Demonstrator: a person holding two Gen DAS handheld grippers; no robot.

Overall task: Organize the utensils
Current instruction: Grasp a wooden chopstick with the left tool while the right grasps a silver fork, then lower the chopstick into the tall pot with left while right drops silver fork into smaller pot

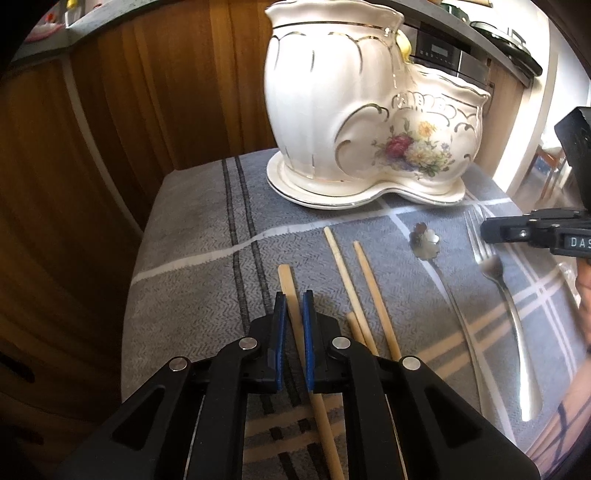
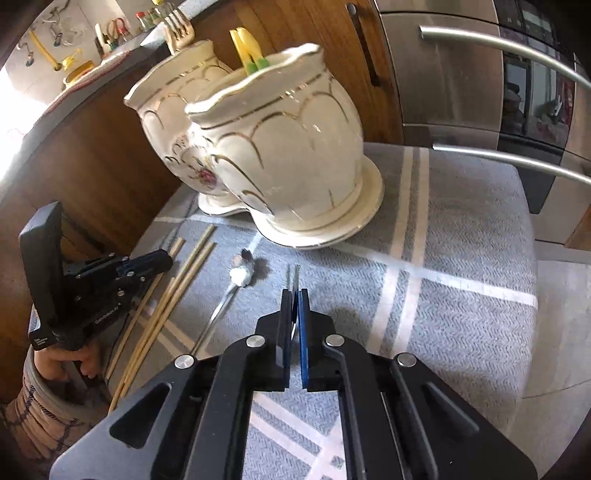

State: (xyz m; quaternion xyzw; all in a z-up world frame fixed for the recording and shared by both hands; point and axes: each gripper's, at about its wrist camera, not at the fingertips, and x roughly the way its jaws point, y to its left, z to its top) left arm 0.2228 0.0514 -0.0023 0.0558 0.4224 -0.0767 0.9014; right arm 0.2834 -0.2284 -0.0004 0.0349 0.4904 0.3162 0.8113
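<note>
A white ceramic utensil holder [image 1: 354,110] with gold trim and flowers stands on its saucer at the back of the grey cloth; it also shows in the right wrist view [image 2: 273,155]. My left gripper [image 1: 294,295] has its jaws closed around one wooden chopstick [image 1: 286,280]. Other chopsticks [image 1: 364,273] lie just right of it. A flower-headed spoon [image 1: 424,238] and a metal fork [image 1: 513,314] lie further right. My right gripper [image 2: 294,295] is shut on the fork [image 2: 293,277], whose tines stick out ahead of the pads.
Wooden cabinet fronts [image 1: 110,129] stand behind and left of the cloth-covered surface [image 1: 192,221]. A steel oven with bar handles [image 2: 498,92] is at the right. Yellow-green utensils [image 2: 245,51] and a fork [image 2: 179,31] stand in the holder.
</note>
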